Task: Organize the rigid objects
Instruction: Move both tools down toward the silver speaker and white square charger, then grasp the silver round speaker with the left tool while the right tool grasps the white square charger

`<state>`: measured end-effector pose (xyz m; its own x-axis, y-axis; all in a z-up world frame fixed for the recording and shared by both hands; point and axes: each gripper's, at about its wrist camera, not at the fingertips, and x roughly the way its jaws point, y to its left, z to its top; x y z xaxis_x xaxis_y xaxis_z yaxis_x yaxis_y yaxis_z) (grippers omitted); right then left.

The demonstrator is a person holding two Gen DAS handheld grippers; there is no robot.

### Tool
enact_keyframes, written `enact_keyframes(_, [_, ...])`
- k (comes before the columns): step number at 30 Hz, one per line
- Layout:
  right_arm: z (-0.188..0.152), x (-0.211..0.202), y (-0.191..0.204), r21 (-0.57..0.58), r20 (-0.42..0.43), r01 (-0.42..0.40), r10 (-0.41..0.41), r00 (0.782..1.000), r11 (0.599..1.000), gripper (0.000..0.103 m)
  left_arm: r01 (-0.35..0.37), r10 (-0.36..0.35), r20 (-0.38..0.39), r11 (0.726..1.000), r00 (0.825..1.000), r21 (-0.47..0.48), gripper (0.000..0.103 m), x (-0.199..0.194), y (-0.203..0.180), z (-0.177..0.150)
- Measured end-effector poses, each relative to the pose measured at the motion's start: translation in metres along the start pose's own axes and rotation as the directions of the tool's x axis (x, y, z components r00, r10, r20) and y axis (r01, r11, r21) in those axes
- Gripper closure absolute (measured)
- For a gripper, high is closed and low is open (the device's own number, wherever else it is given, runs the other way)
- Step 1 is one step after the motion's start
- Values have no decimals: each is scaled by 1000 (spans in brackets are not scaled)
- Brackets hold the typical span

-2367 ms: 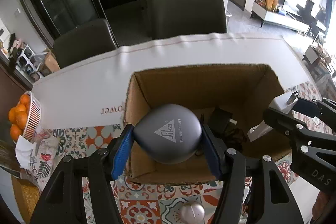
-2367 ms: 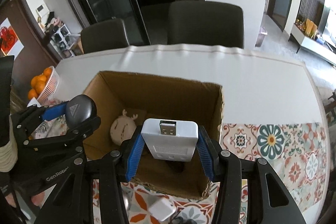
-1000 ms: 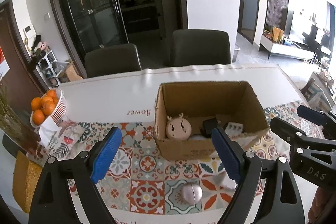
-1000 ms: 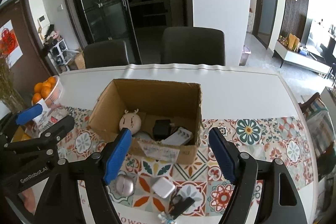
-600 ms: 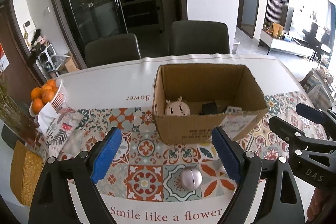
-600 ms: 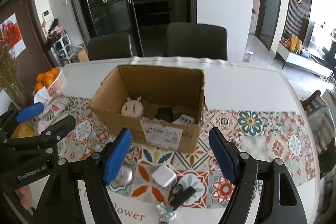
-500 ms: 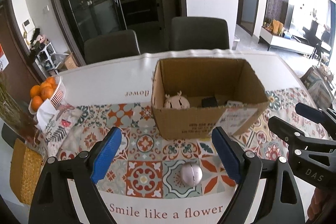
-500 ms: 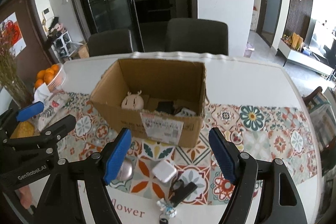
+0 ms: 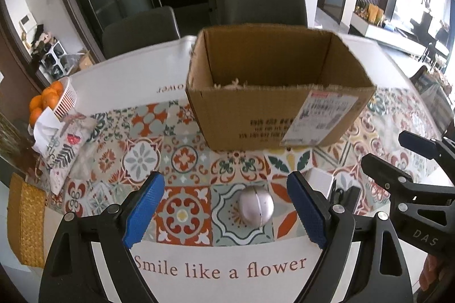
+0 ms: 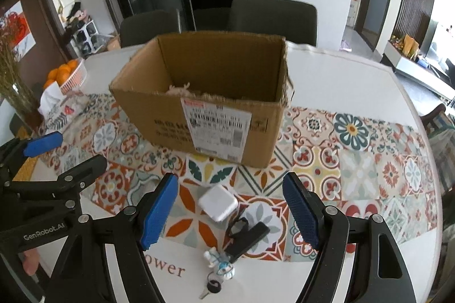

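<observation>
Both jaws stand released and empty: the left hand-held gripper hangs over a silver ball, the right hand-held gripper over a white charger. Behind them on the surface sits a cardboard box.

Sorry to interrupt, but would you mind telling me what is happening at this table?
A person is tidying small items into a cardboard box, a handheld gripper in each hand. Both are open and empty. The left gripper frames a silver ball on the patterned tablecloth; the right gripper frames a white charger block, with a black key fob and keychain beside it.
</observation>
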<state>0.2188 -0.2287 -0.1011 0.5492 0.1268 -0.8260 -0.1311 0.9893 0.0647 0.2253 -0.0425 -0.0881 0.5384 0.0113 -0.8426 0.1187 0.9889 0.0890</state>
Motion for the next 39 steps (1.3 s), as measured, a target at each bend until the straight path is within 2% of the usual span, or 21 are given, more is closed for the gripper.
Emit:
enact_keyframes(9, [-14,27,-2,-11,-66,-14,13,998,1000,27,25,-25,-87,1000,996,2,15,30,-5,-13])
enact_keyframes(17, [-27,57,-4,-31,-142,-7,3,990,999,27,47,-49,-173,999,984,-13,15,65,-9,-30])
enact_keyframes(33, [-39,87,-9,-76,-201,5,-20,979,997,27,90,-93,-244,996,965,-21,16,114,-21,-44])
enact_keyframes(39, [-39,98,-11,-60,-221,2,-15,975,998,27,100,-109,-281,994,954,-46,24,130,-22,-45])
